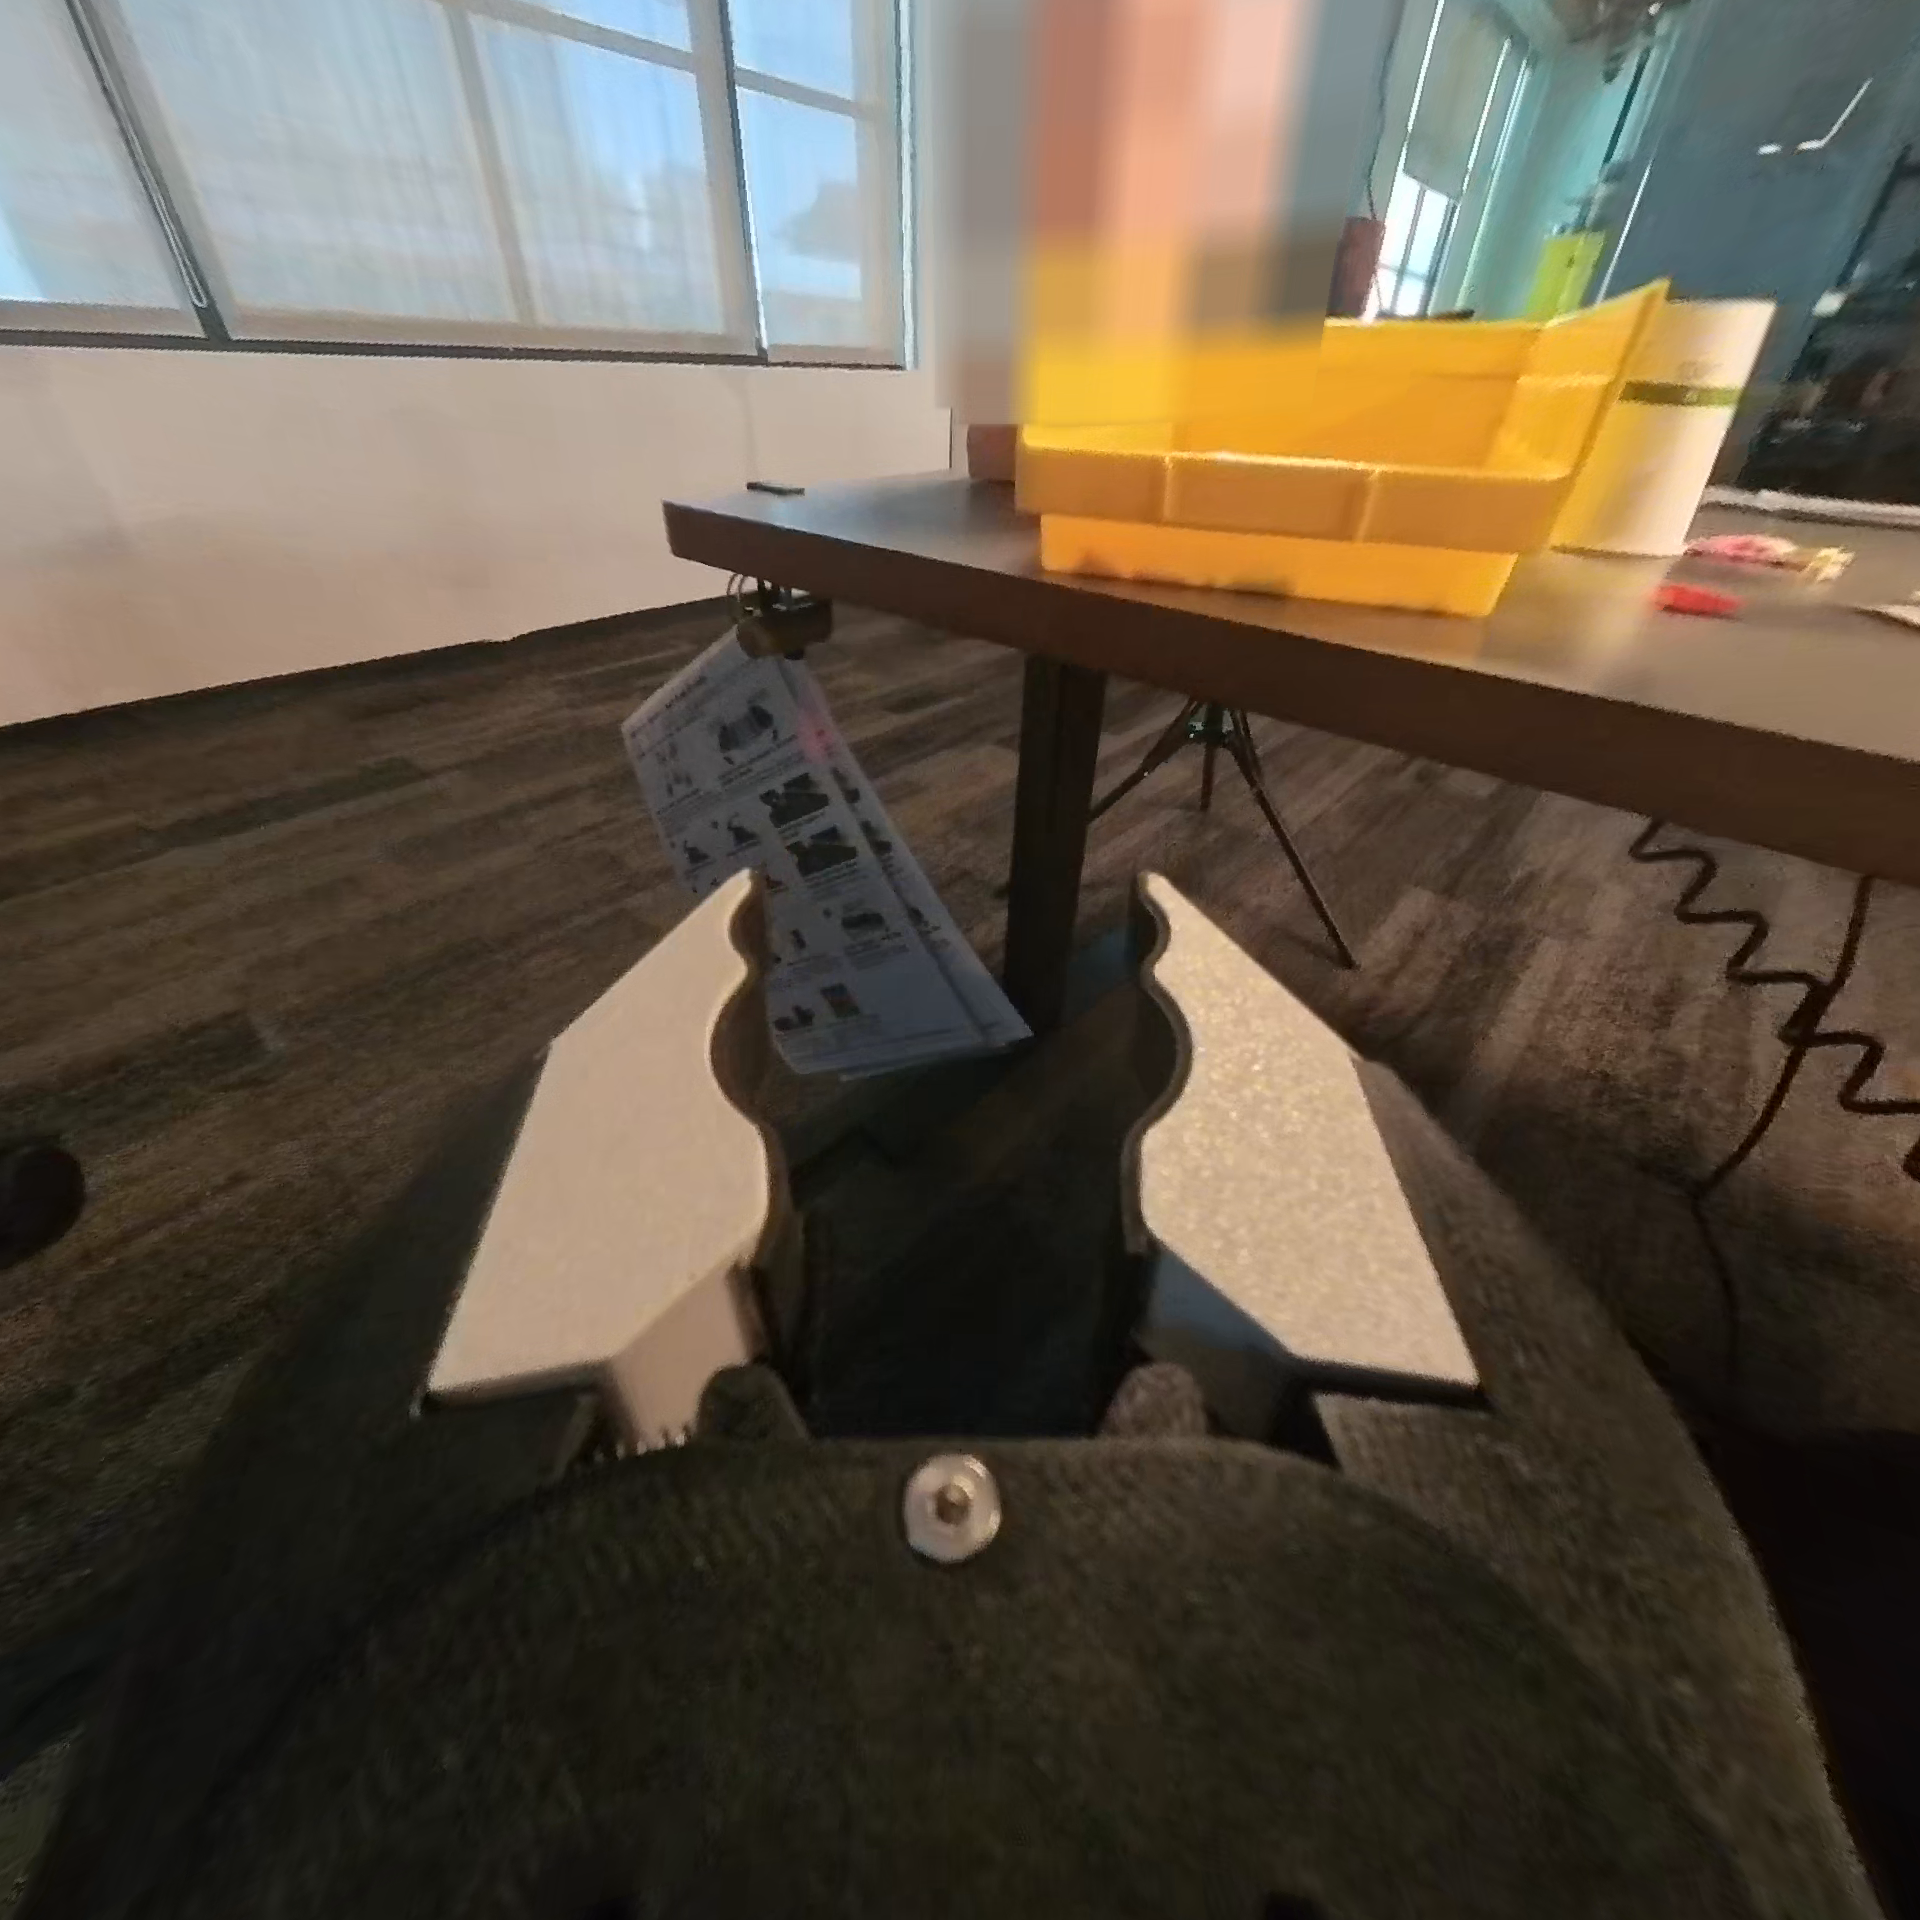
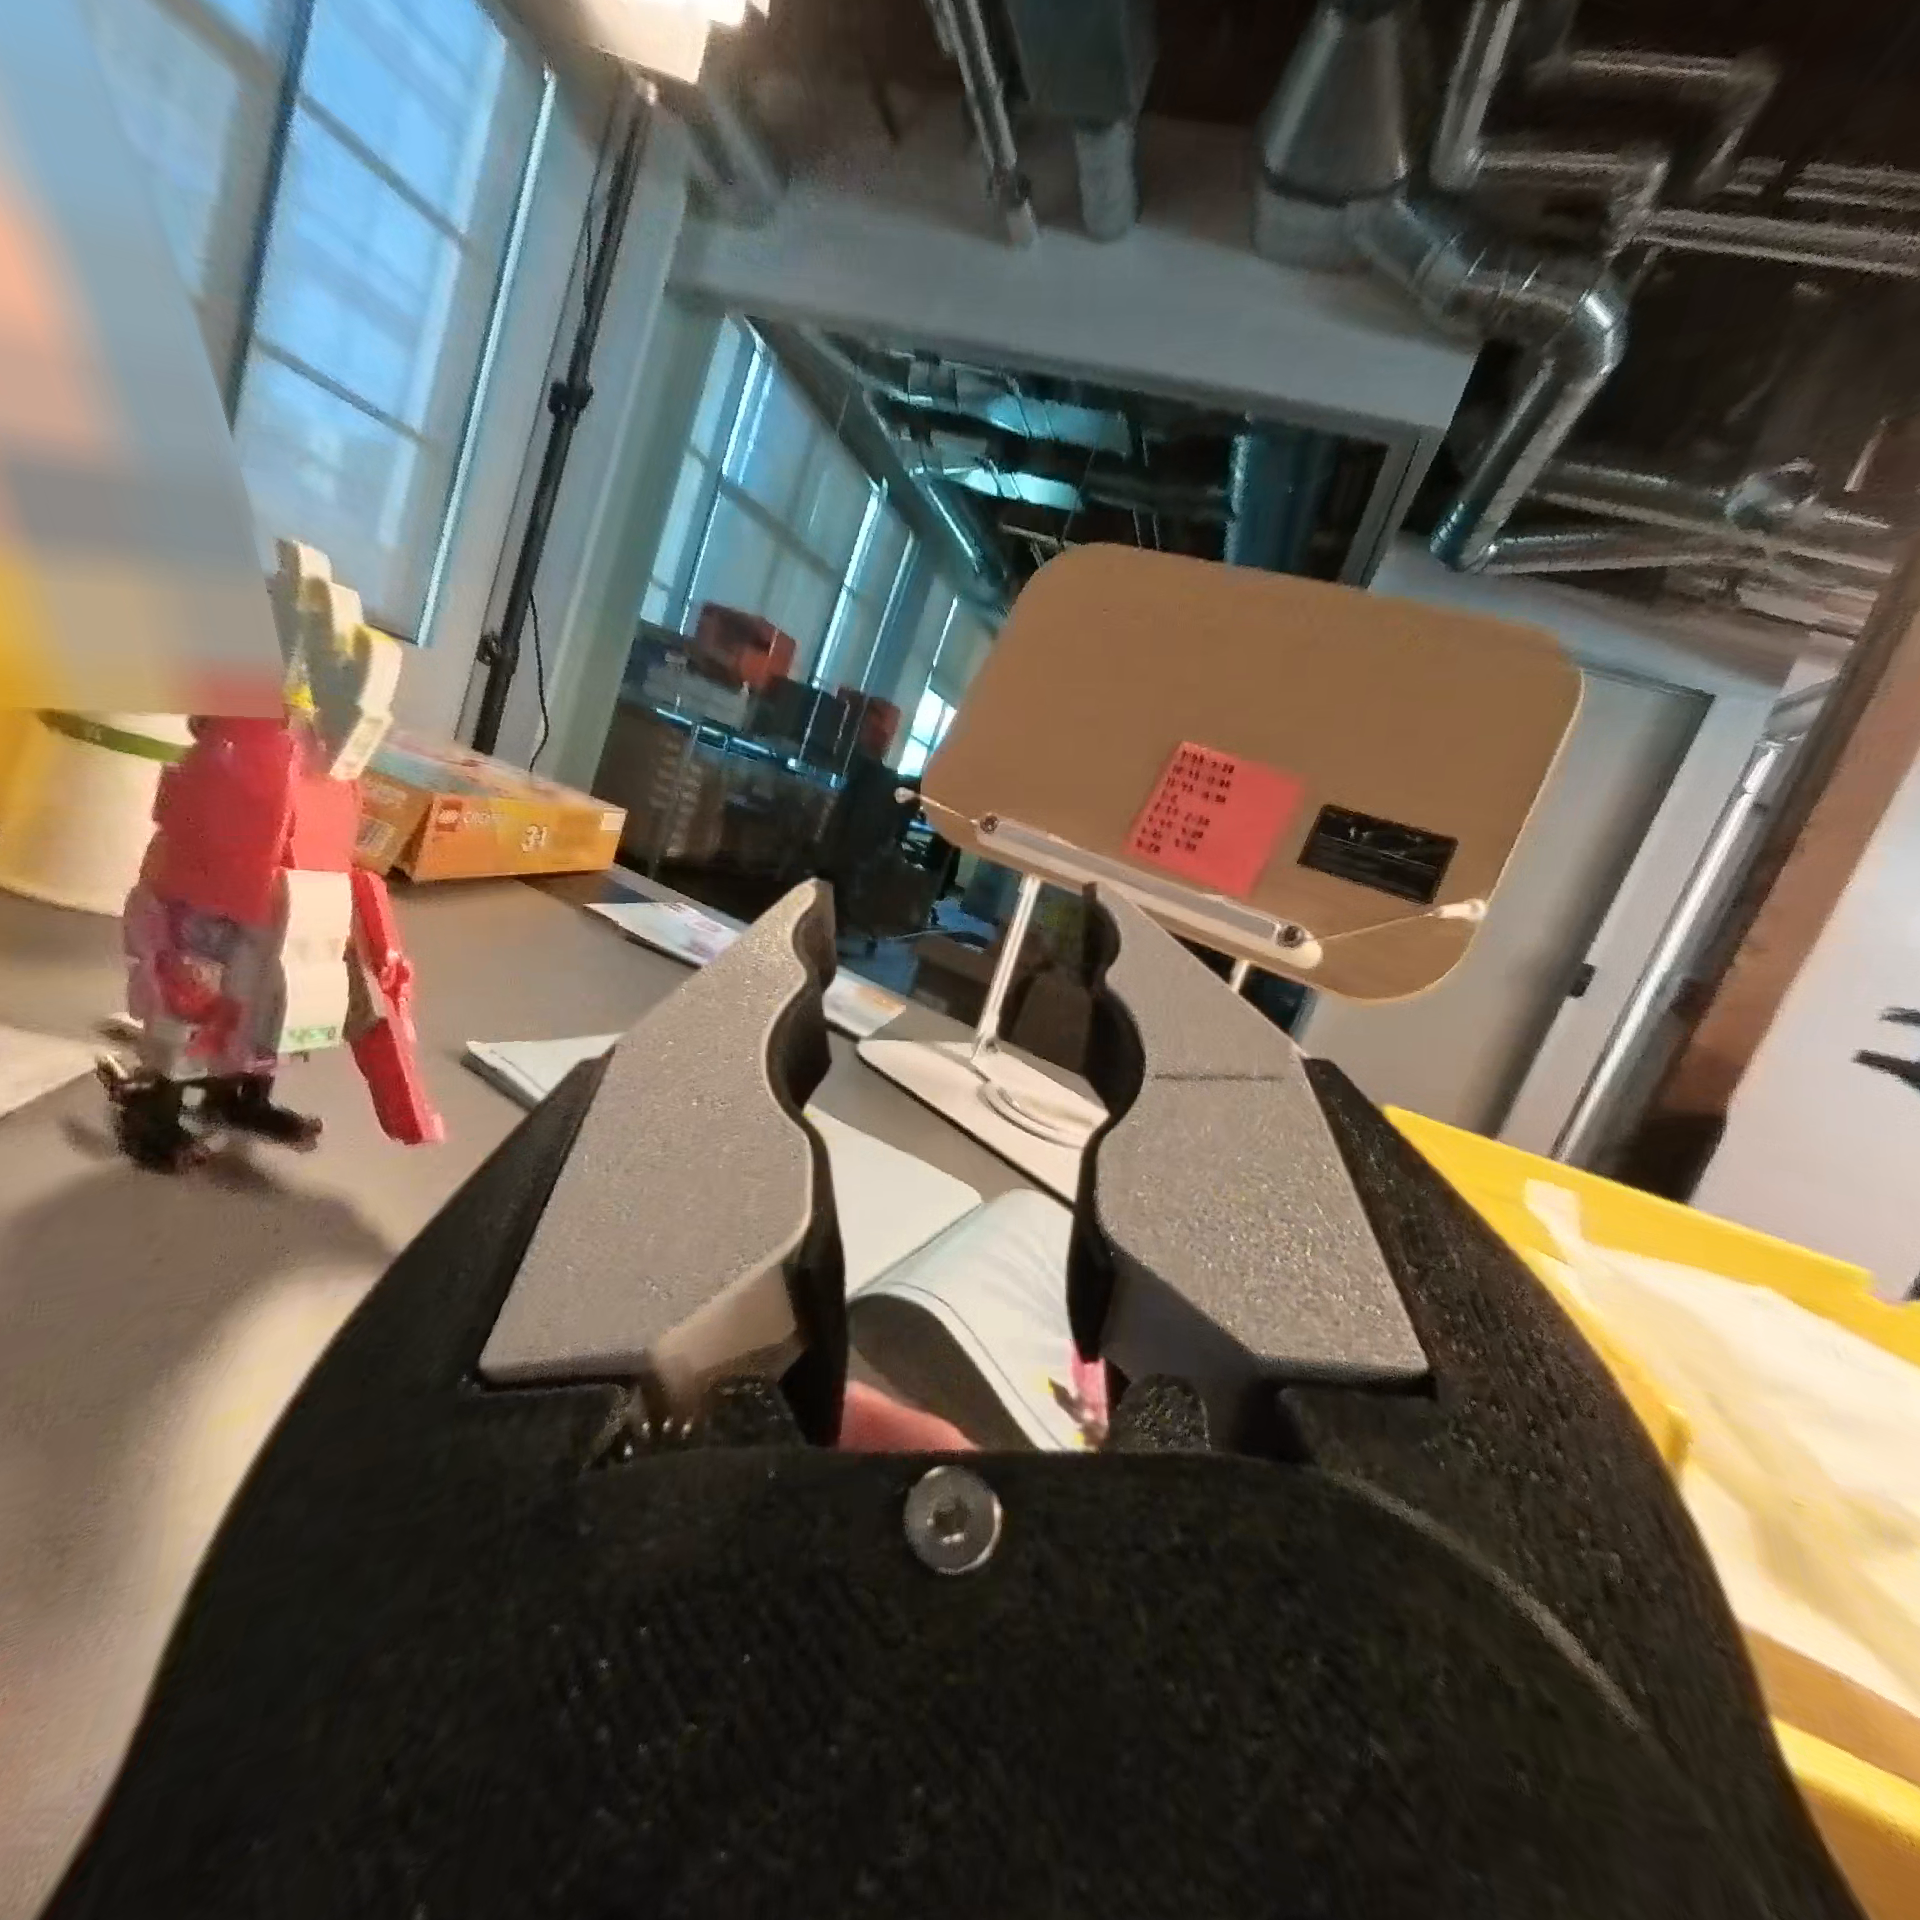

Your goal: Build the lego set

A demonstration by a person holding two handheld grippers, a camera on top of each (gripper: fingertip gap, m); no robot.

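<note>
So the left claw (image 1: 945, 894) is spread wide with nothing in it, hanging off the side of the tabletop and lower than its edge, above the dark striped carpet floor (image 1: 312, 883). Straight past its tips at 12 o'clock dangles a white printed instruction leaflet with little black pictures (image 1: 810, 862), hung from a clip under the corner of the dark brown tabletop (image 1: 1351, 665). It's well beyond the fingers, not between them. Just behind the leaflet is the black table leg (image 1: 1055, 831). Up at 1 o'clock, on the tabletop, sits a stack of yellow plastic bins (image 1: 1299, 499), with a white cylindrical tub with a green band (image 1: 1673, 426) beside it at 2 o'clock.

The right claw (image 2: 956, 914) is partly spread too, gripping nothing, hovering low over the tabletop (image 2: 208, 1299). Under its fingers lies an open white booklet (image 2: 977, 1268). At 12 to 1 o'clock stands a tan rounded board on a white stand (image 2: 1247, 707), with a pink sticky note (image 2: 1210, 816) and a black label on it. At 9 o'clock stands a red and white toy-brick figure (image 2: 260, 914), well apart from the claw, and an orange cardboard box (image 2: 499, 821) lies beyond it at 10 o'clock. A yellow plastic bin (image 2: 1621, 1226) is close by at 3 o'clock.
</note>
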